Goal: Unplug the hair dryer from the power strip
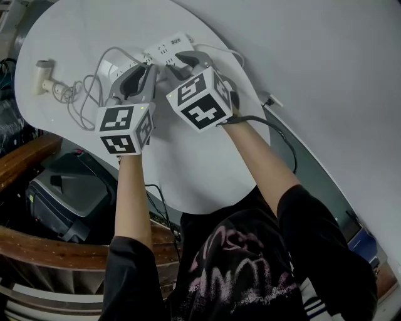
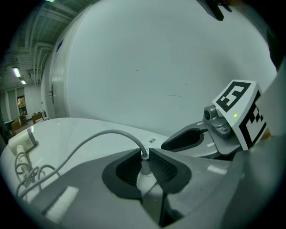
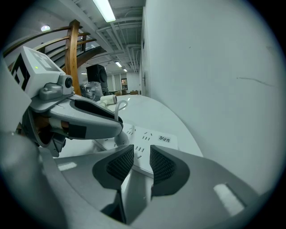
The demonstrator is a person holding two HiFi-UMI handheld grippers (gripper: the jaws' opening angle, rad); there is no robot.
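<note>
A white round table (image 1: 207, 169) stands against a pale grey wall (image 1: 326, 63). Down at its near left, lower than the tabletop, sits a dark grey printer-like machine (image 1: 69, 194), with a curved wooden rail (image 1: 37, 241) nearer still. A blue box (image 1: 363, 241) lies at the near right. Far off, a wooden post (image 3: 73, 53) rises under a ceiling strip light (image 3: 106, 10).

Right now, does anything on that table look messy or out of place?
Only mildly: the cord lies in a loose tangle beside the hair dryer, near the edge of the table. Nothing looks spilled or broken.
</note>
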